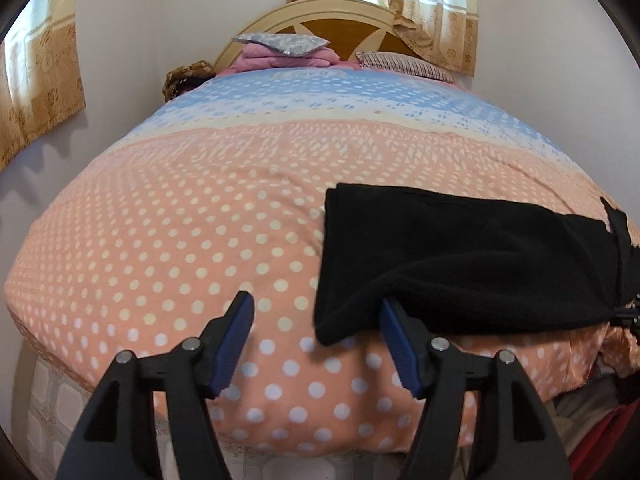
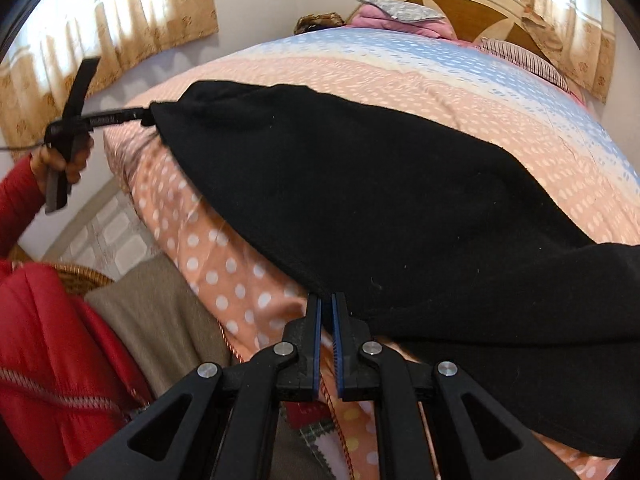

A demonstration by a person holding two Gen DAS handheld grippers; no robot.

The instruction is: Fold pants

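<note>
Black pants [image 1: 460, 256] lie folded across the near right part of a bed with a peach polka-dot cover [image 1: 160, 240]. My left gripper [image 1: 316, 314] is open, its blue pads wide apart. The near left corner of the pants droops between the jaws beside the right finger, and the pads do not press on it. In the right wrist view the pants [image 2: 360, 184] fill the middle. My right gripper [image 2: 326, 300] is shut on their near edge, with cloth pinched between the pads. The left gripper [image 2: 146, 115] shows at the pants' far left corner, held by a hand [image 2: 60, 160] in a red sleeve.
Pillows and a pink folded blanket [image 1: 288, 56] lie by the headboard [image 1: 340, 20]. Curtains [image 1: 40, 80] hang on the walls. A wicker chair [image 2: 76, 280] with a red jacket [image 2: 48, 340] and a grey cloth stands beside the bed's near edge, over tiled floor [image 2: 116, 236].
</note>
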